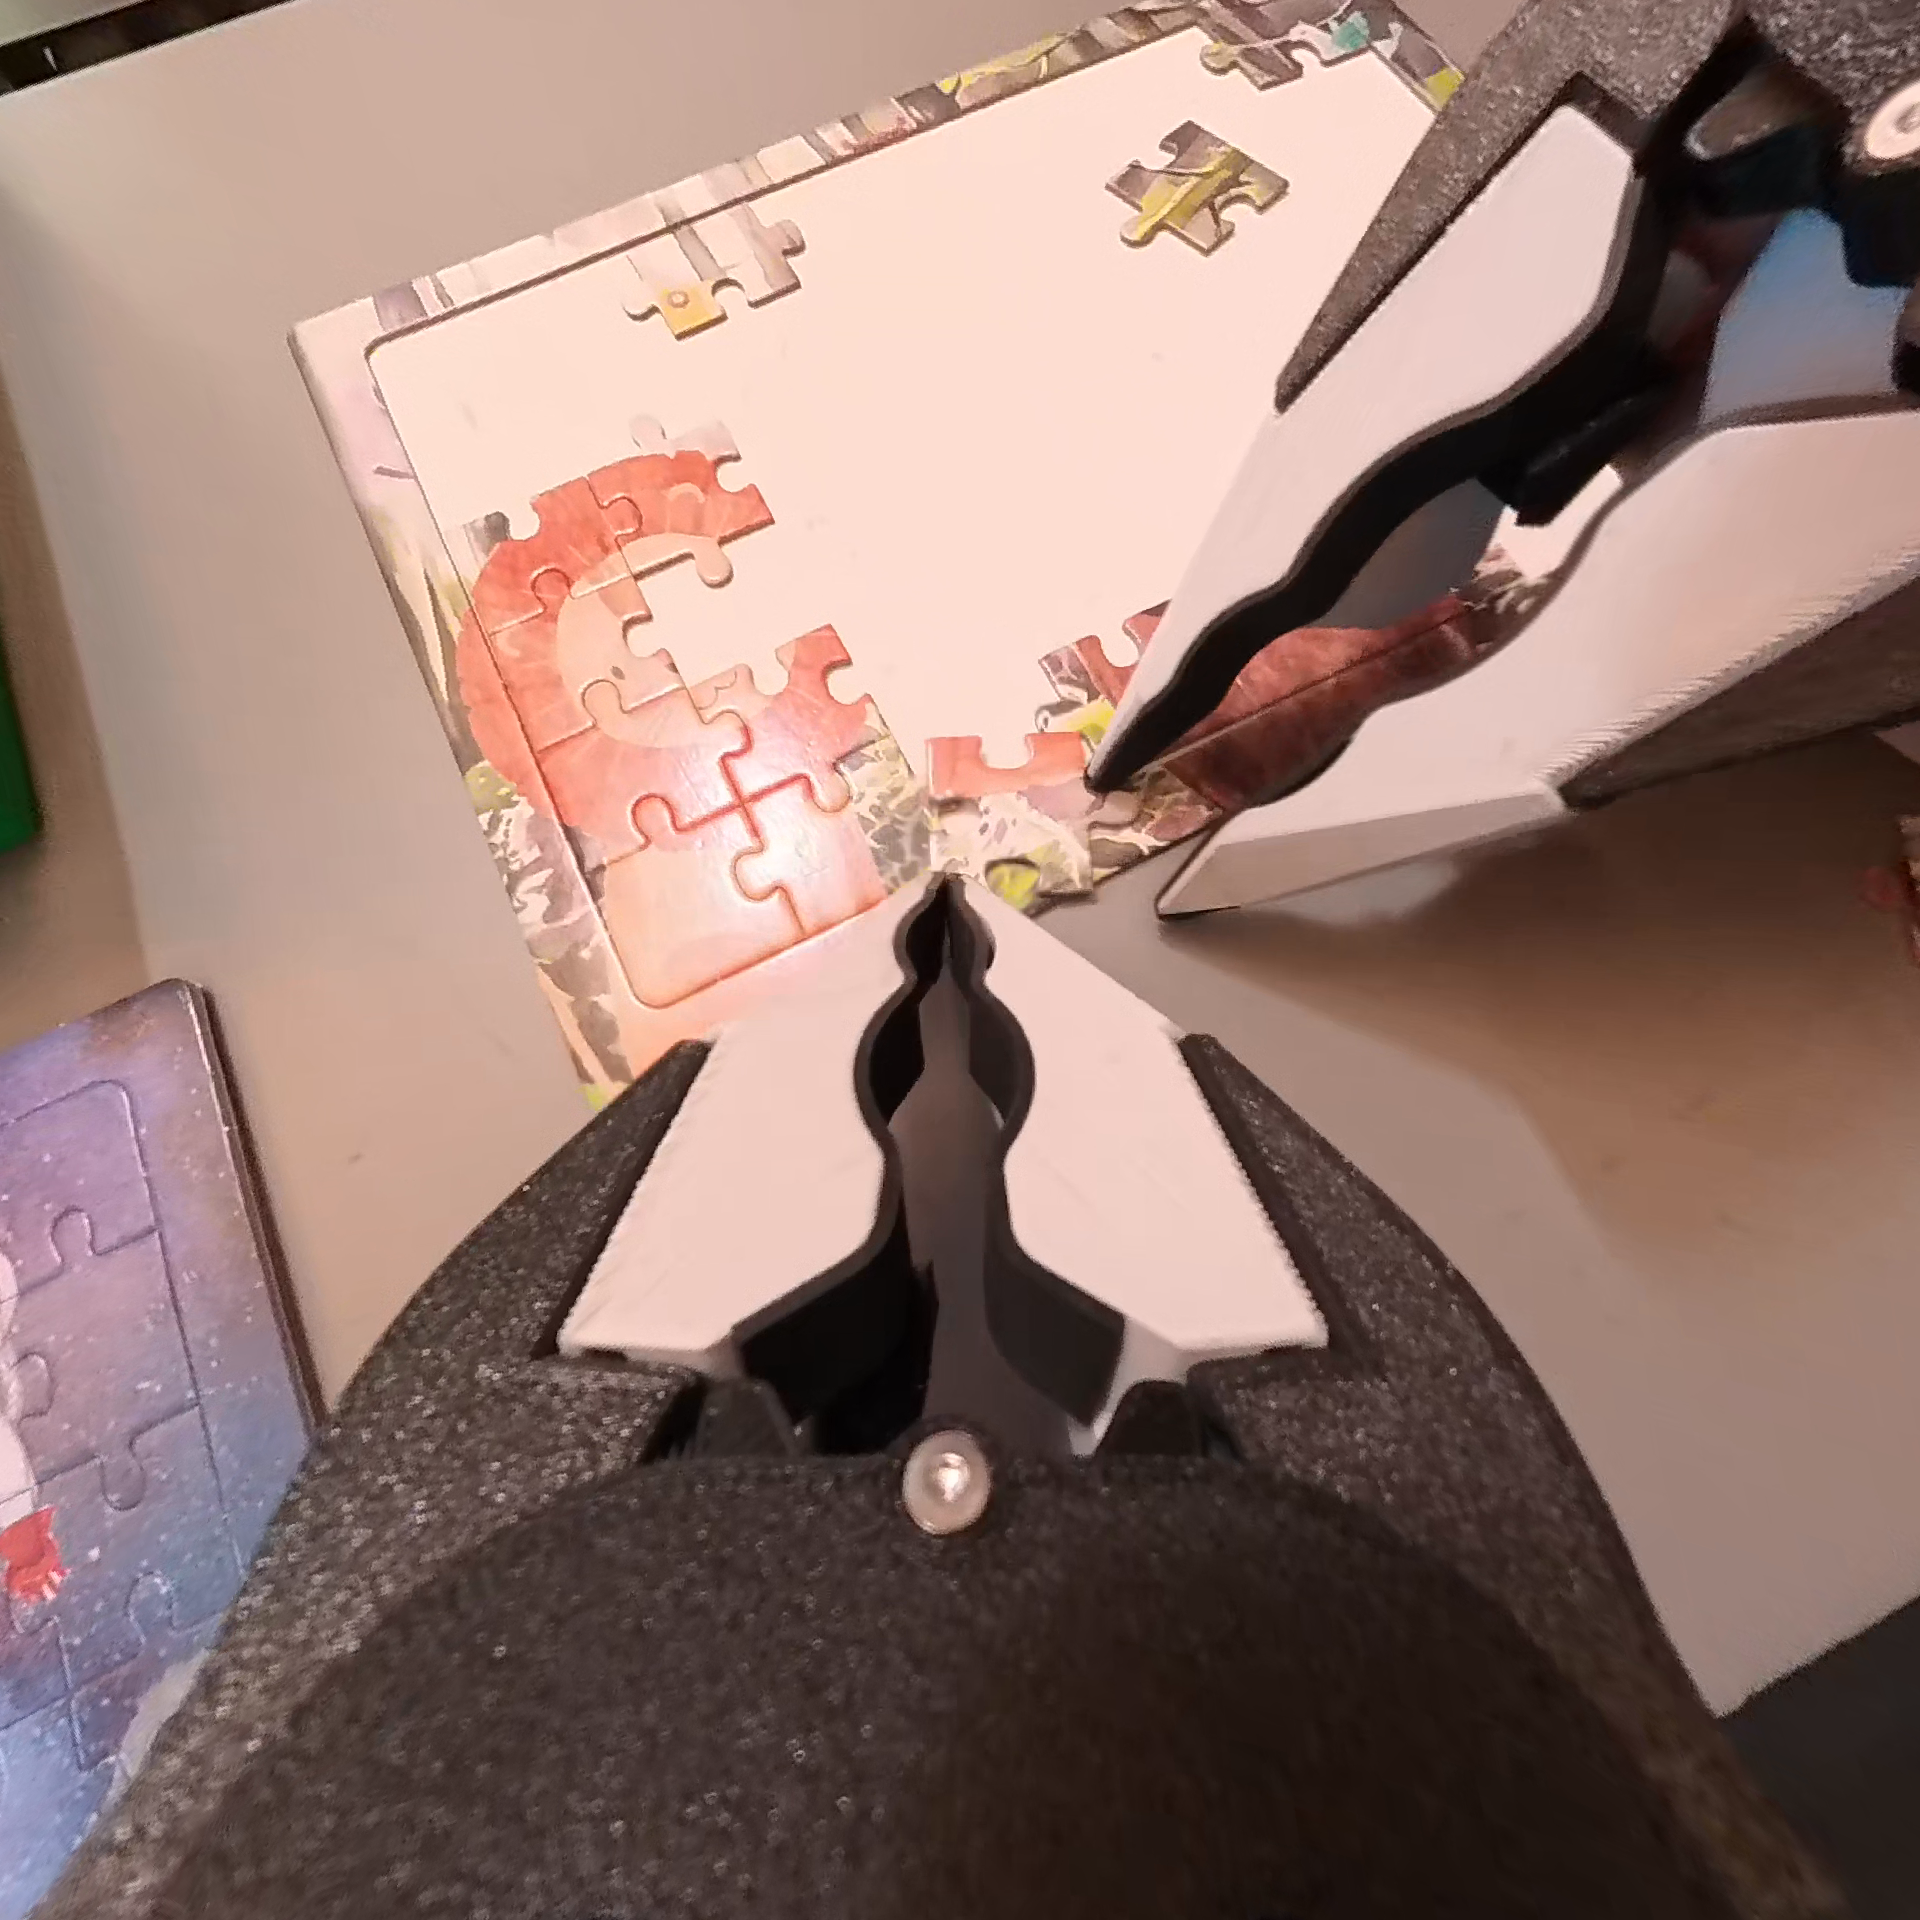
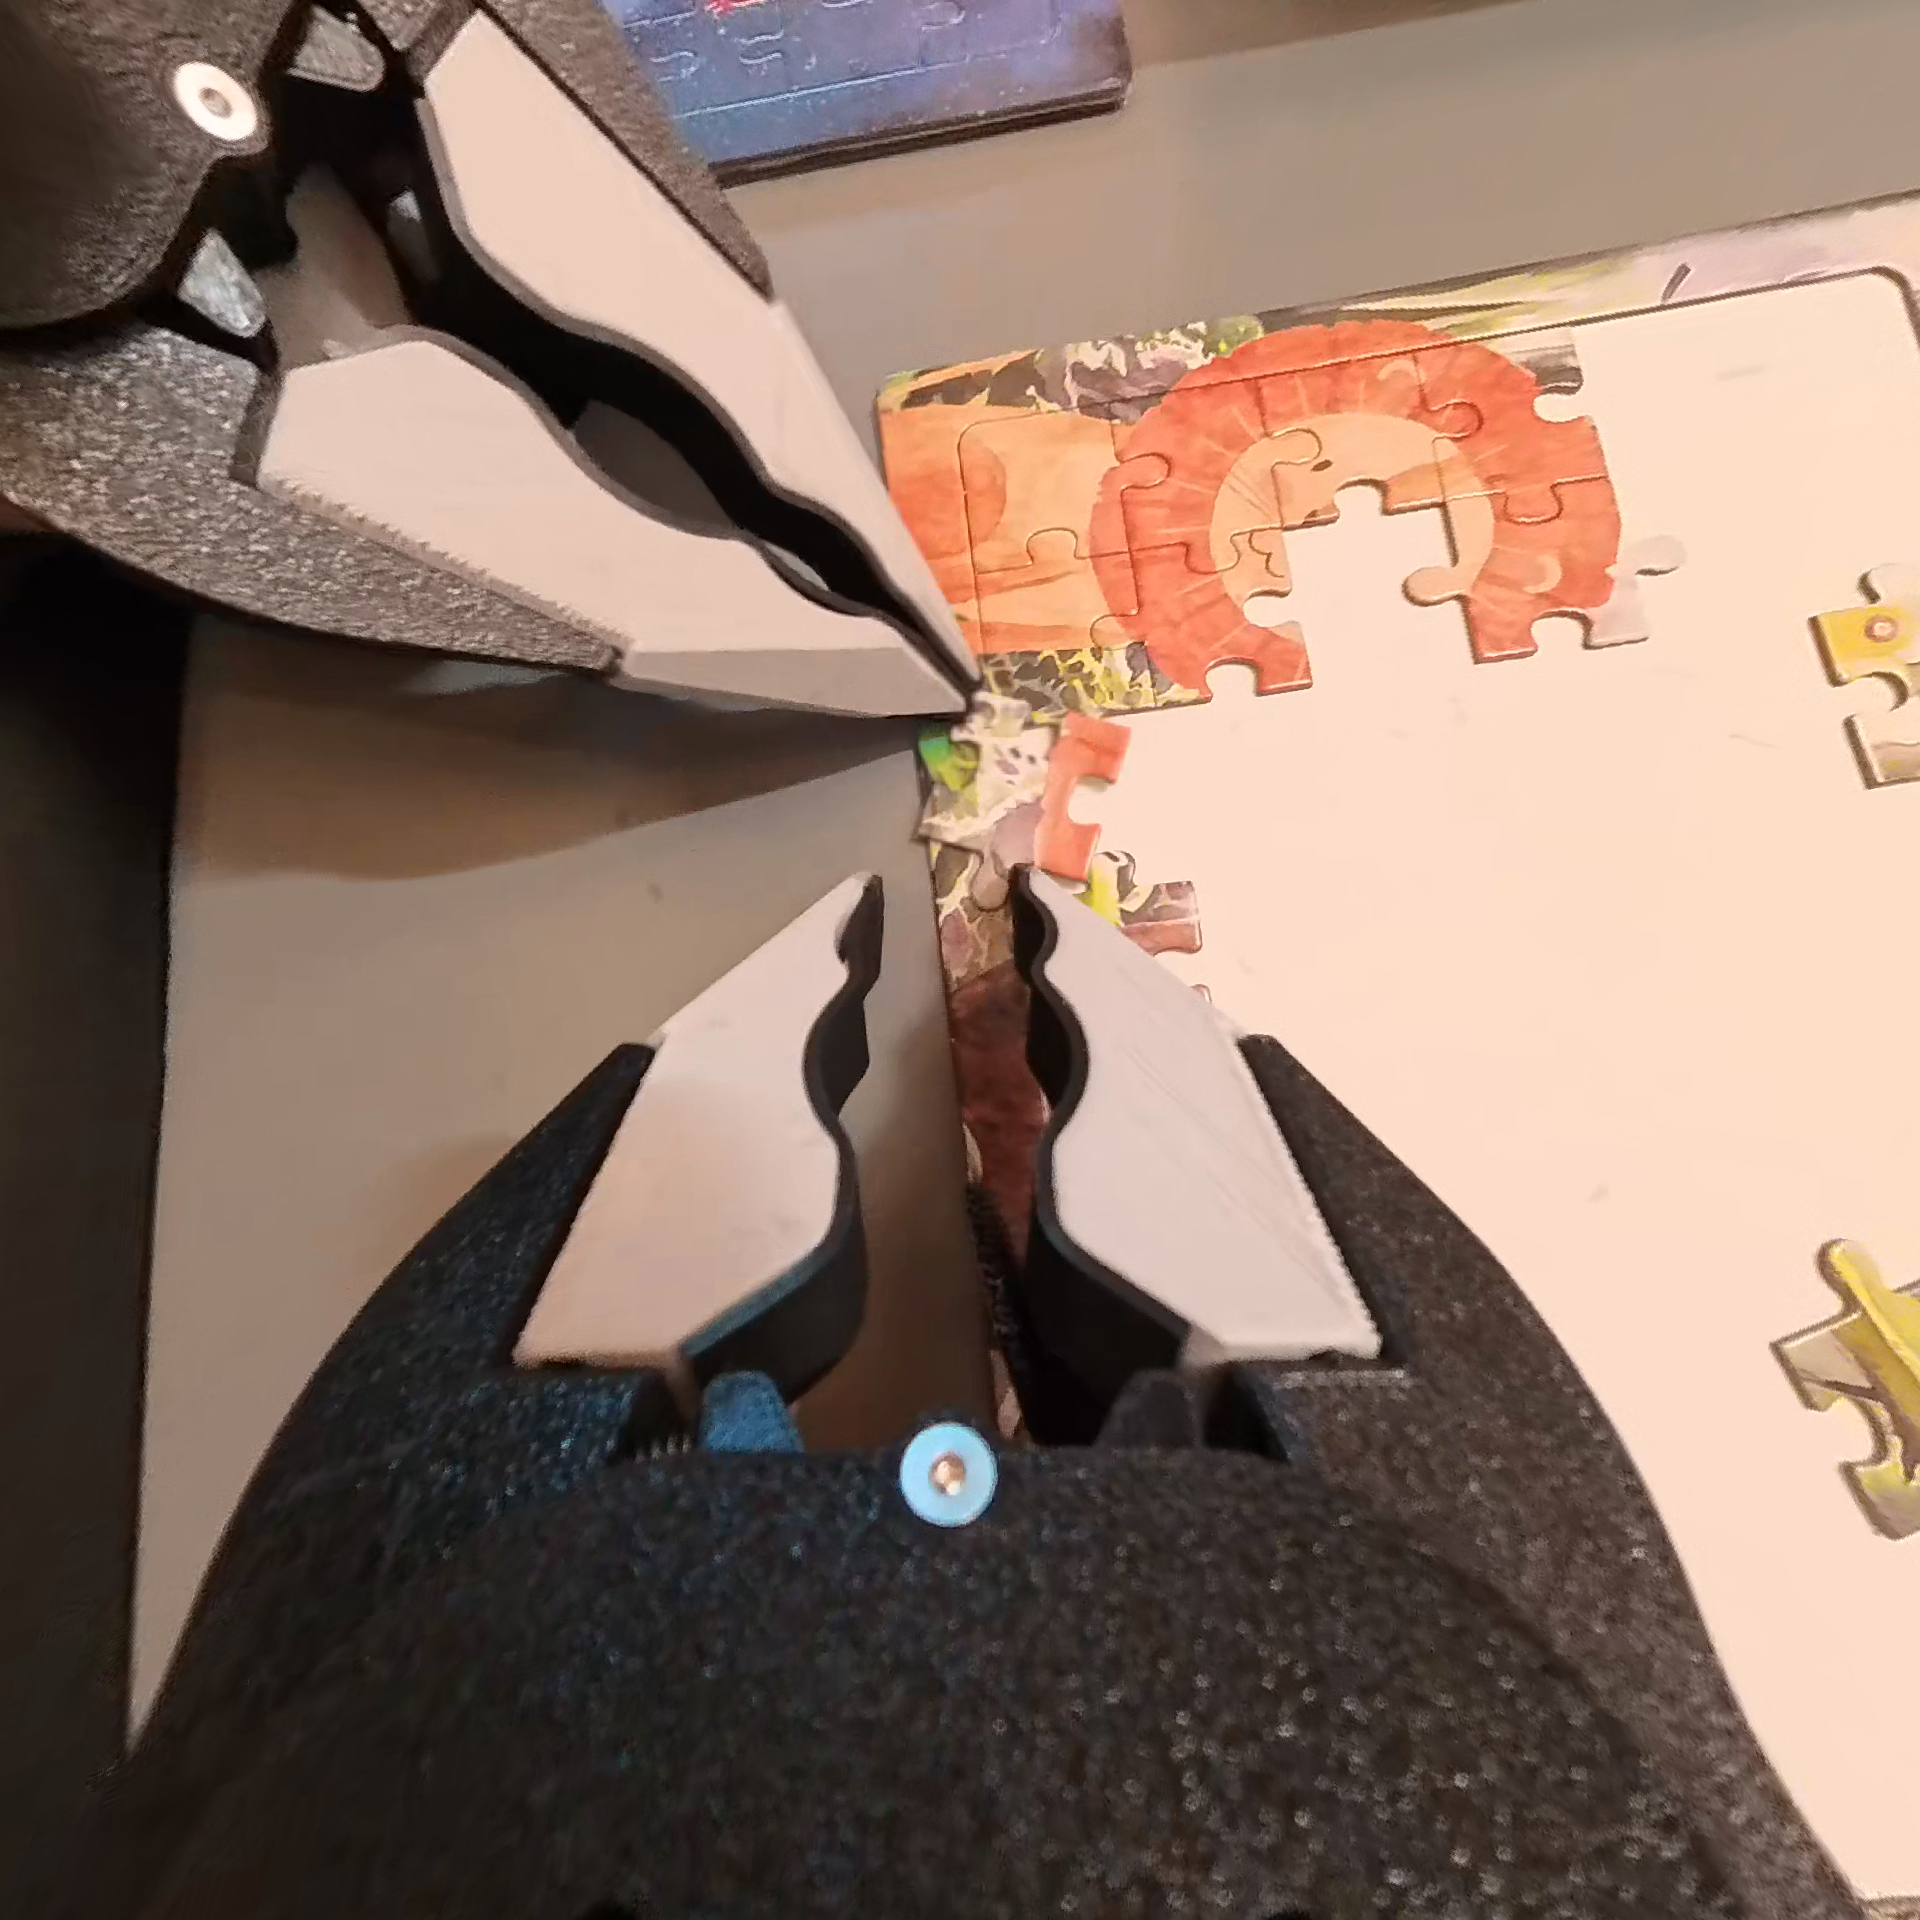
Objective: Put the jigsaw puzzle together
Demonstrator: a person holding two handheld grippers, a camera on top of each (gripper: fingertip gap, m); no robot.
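Only in left wrist view: green edge (image 1: 16, 717) far left. Grey table (image 1: 208, 468) under a white puzzle tray (image 1: 935, 416), half filled with an orange cluster (image 1: 665, 727); purple finished puzzle (image 1: 94, 1351) beside. Loose piece (image 2: 1023, 800) at the tray's edge. Left gripper (image 1: 948, 883) pinched closed, touching that piece; right gripper (image 2: 945, 894) parted, straddling the tray rim.

joined pieces (image 1: 665, 717) in puzzle tray (image 1: 343, 416), second puzzle (image 1: 114, 1299) left of tray
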